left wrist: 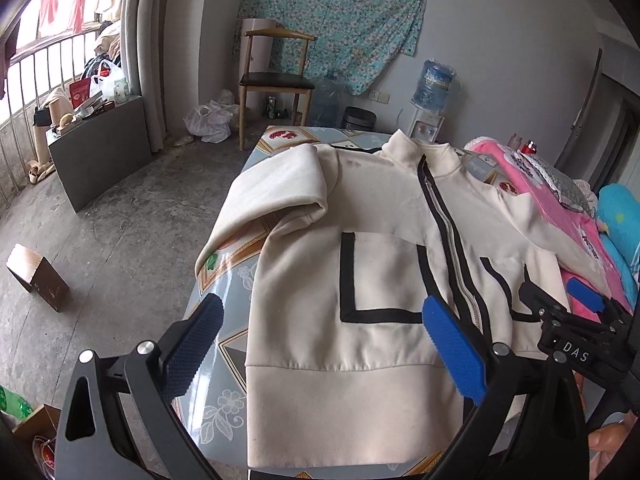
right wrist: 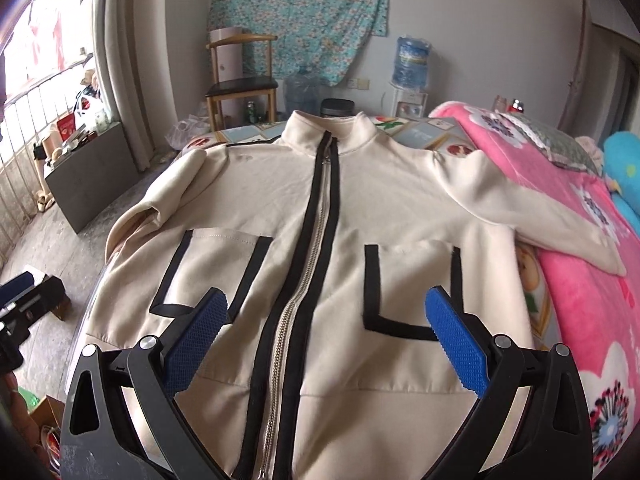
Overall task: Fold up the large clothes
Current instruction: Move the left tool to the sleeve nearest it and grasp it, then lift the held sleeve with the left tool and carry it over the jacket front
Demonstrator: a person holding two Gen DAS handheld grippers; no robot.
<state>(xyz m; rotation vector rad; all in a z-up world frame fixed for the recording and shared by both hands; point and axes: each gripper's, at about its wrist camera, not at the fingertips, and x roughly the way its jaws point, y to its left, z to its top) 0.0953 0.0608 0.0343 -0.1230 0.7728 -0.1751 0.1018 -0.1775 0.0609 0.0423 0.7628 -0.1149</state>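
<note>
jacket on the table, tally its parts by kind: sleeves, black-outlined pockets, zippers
Cream zip-front jacket, from the right wrist view:
Sleeves: 2, one folded at the table's edge, one lying on the pink blanket
Black-outlined pockets: 2
Zippers: 1, closed
Total: 5

A patterned table (left wrist: 224,396) carries the zipped cream jacket (right wrist: 320,208), one sleeve reaching the pink blanket (right wrist: 576,280).
</note>
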